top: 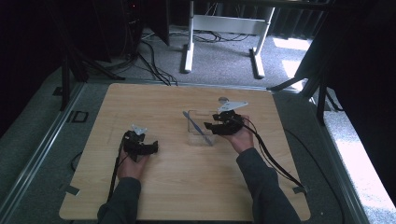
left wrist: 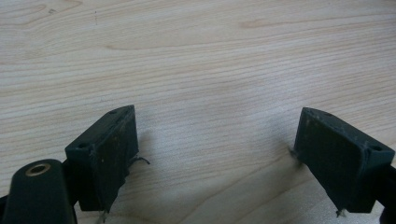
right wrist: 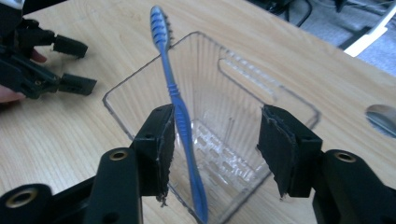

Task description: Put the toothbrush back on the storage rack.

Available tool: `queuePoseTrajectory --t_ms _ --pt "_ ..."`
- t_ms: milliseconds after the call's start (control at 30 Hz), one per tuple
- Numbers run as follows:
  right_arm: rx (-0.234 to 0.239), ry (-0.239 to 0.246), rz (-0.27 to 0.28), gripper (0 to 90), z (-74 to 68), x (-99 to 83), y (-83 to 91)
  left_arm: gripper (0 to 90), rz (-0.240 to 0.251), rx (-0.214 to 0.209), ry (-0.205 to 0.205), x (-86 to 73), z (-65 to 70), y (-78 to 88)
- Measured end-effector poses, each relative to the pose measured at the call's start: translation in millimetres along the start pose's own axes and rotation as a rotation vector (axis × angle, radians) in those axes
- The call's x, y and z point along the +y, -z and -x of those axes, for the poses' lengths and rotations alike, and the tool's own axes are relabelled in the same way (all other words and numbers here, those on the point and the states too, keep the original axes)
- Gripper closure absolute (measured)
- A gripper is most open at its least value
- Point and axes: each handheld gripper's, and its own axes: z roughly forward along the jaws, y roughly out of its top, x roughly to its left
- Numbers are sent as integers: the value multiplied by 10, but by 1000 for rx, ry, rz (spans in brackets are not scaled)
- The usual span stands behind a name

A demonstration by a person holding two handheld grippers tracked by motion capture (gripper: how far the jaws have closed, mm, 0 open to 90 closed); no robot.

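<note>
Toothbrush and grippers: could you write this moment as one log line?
toothbrush leaning in clear bin | right gripper open around toothbrush | left gripper open over bare table

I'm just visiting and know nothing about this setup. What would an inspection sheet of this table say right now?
Surface: light wooden table, bare around the items.
Job's things: clear plastic container holding a blue toothbrush, which leans across it with the bristle end up.
Clutter: small round metal piece near the far edge.
Grippers: left gripper open over bare wood; right gripper open, jaws either side of the toothbrush handle at the container's near wall.
Cables: one trails from each gripper; more on the floor beyond.
Surroundings: grey carpet, a white desk frame, dark curtains.
</note>
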Motion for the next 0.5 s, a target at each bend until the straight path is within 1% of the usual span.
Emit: queuePoseTrajectory --t_ms 167,333,500 --pt "-19 -12 36 421 17 42 109 139 0 0 0 0 0 0" --pt "-36 -36 46 417 44 68 200 139 -1 -1 -1 0 -1 0" --pt "-47 -27 33 412 38 74 270 140 -1 0 0 0 0 1"
